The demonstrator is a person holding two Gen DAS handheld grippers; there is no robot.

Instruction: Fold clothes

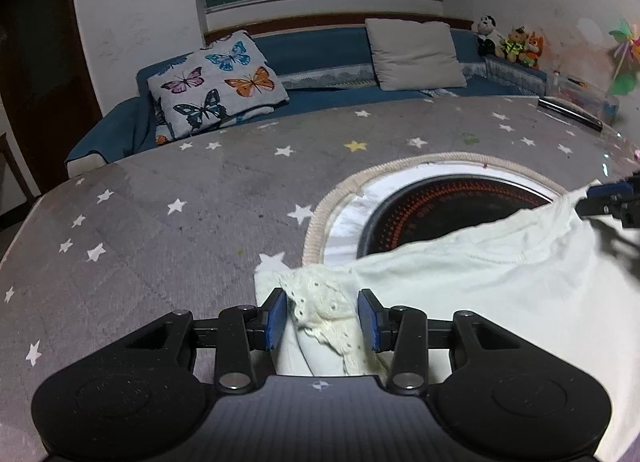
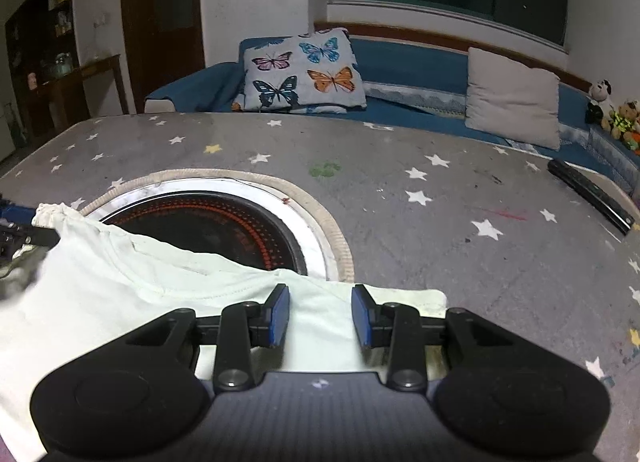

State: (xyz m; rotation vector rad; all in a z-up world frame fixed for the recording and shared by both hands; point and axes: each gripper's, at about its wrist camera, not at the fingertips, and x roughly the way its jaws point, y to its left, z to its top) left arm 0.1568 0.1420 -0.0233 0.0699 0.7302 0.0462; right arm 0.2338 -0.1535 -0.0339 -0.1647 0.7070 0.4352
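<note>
A white garment [image 1: 480, 282] lies on the grey star-print tablecloth [image 1: 180, 214], with its far edge lapping over a round black burner [image 1: 452, 202]. My left gripper [image 1: 323, 316] is open, and the garment's lace-trimmed sleeve [image 1: 320, 302] lies bunched between its blue pads. My right gripper [image 2: 320, 316] is also open, its pads straddling flat white cloth [image 2: 120, 282] near the garment's right corner. Each gripper shows at the edge of the other's view, the right gripper [image 1: 612, 202] and the left gripper [image 2: 16, 222], at the cloth's raised corners.
The burner [image 2: 208, 222] sits in a white ring with a woven rim [image 2: 336, 238]. A black remote [image 2: 588, 194] lies at the table's far right edge. Behind the table is a blue sofa [image 1: 320, 50] with a butterfly pillow [image 1: 216, 82] and a grey cushion [image 1: 416, 54].
</note>
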